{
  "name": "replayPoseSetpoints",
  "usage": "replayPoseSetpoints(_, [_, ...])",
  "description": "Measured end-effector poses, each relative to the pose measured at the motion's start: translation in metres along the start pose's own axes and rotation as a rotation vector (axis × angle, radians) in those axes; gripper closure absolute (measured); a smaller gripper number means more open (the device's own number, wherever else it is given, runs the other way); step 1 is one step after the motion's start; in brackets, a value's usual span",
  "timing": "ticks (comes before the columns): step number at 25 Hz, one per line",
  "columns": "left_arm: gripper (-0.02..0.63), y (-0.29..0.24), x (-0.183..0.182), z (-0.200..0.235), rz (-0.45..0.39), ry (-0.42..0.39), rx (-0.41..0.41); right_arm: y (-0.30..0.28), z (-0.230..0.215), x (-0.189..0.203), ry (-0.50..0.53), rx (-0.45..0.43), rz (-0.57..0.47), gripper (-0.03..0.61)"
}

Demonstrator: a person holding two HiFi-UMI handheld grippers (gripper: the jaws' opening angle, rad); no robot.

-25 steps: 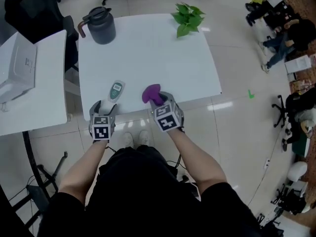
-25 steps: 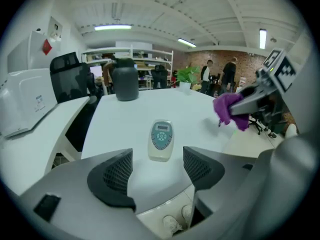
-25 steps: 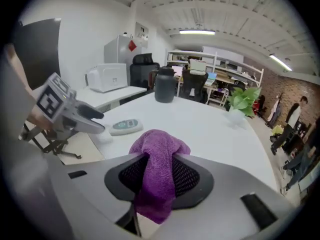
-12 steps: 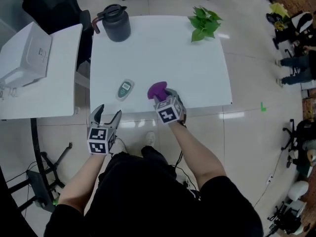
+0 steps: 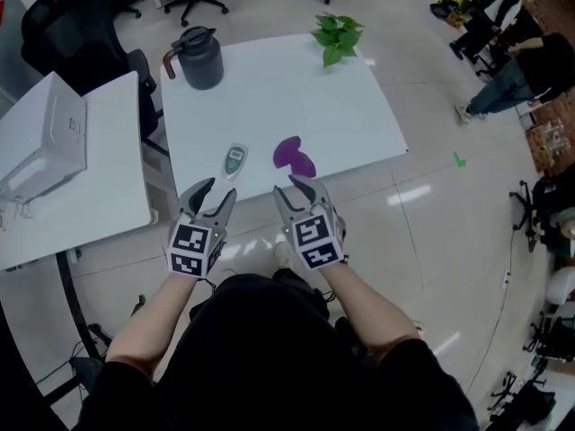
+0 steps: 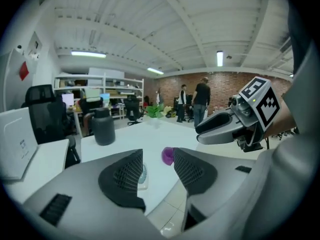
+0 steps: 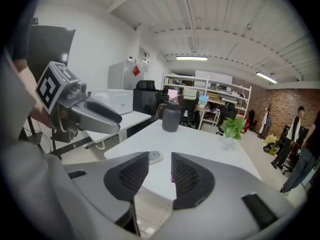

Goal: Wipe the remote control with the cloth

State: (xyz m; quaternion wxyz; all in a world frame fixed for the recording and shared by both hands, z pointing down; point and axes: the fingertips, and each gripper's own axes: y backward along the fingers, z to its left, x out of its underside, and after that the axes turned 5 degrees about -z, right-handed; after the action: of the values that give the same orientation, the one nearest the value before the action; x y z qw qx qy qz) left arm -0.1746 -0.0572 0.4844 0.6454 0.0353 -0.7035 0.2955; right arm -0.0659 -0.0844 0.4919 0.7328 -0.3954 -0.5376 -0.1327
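Note:
The white remote control (image 5: 235,160) lies near the front edge of the white table (image 5: 341,115), screen end away from me. A crumpled purple cloth (image 5: 292,153) lies just to its right. Both grippers hang in front of the table edge, off the tabletop. My left gripper (image 5: 216,194) points toward the remote and my right gripper (image 5: 294,189) toward the cloth. Both sets of jaws have just been closing but stand apart with nothing between them. Past the left gripper (image 6: 157,164) I see the cloth (image 6: 167,155). The right gripper (image 7: 160,166) frames the remote (image 7: 155,157).
A dark jug (image 5: 199,59) stands at the table's far left and a green plant (image 5: 337,32) at the far edge. A white side table with a white box (image 5: 45,146) is to the left. Office chairs and people stand farther off.
Both grippers have drawn back from the table and risen. The left one left the remote's near end, the right one left the cloth, which stays on the table. Both jaws are narrower.

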Motion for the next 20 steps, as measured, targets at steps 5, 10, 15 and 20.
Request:
replayPoseSetpoints(5, [0.59,0.033,-0.02,-0.019,-0.06,-0.095,0.11,0.034,0.045,-0.039,-0.035,0.069,-0.09,0.531])
replayPoseSetpoints(10, [0.612,0.055,-0.033,-0.044,-0.1,-0.117,0.178,0.057,0.06,-0.054,-0.032,0.088,-0.119,0.563])
replayPoseSetpoints(15, [0.612,0.061,-0.05,-0.056,-0.142,-0.116,0.158,0.074,0.062,-0.065,-0.003,0.06,-0.142,0.563])
replayPoseSetpoints(20, [0.612,0.06,-0.059,-0.075,-0.155,-0.133,0.133,0.09,0.05,-0.068,0.008,0.043,-0.163,0.565])
